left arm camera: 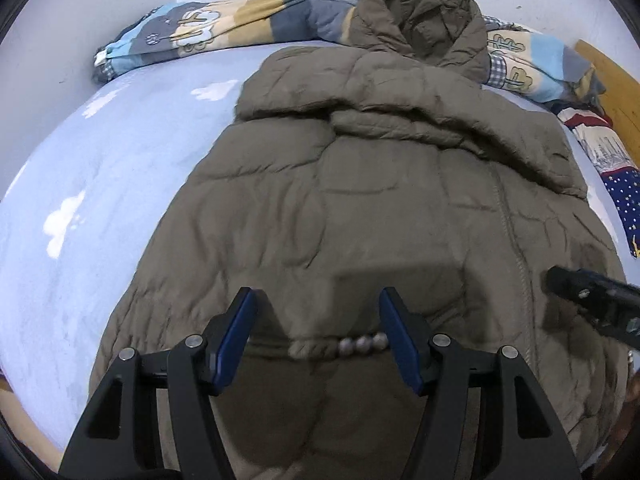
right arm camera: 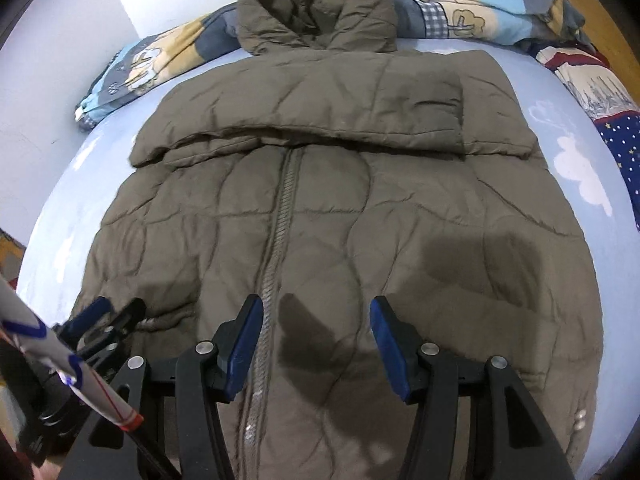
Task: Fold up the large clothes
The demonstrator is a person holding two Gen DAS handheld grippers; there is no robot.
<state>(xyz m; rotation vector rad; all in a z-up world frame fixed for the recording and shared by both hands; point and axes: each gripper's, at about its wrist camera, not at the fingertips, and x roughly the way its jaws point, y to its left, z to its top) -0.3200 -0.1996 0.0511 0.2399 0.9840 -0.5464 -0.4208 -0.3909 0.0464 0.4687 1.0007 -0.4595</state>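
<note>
1. Left wrist view: left gripper (left arm camera: 318, 304) hangs over the lower part of the jacket (left arm camera: 360, 200) with its blue-padded jaws apart and nothing between them; only the quilted cloth and a short beaded cord (left arm camera: 340, 346) lie beneath the gap. At the right edge, the black tip of the right gripper (left arm camera: 592, 296) pokes in above the jacket's hem side.

2. The olive puffer jacket lies flat on the pale blue bedsheet (left arm camera: 100, 200), its long axis running away from the camera: hood (left arm camera: 420, 24) at the far end, resting against the patterned quilt (left arm camera: 224, 24), hem nearest the fingers. Both sleeves are folded across the chest.

3. Right wrist view: right gripper (right arm camera: 316, 320) is likewise spread with nothing held, hovering just right of the zipper (right arm camera: 280, 216), which runs lengthwise toward the hood (right arm camera: 316, 4). The left gripper (right arm camera: 100, 320) shows at lower left over the hem.
</note>
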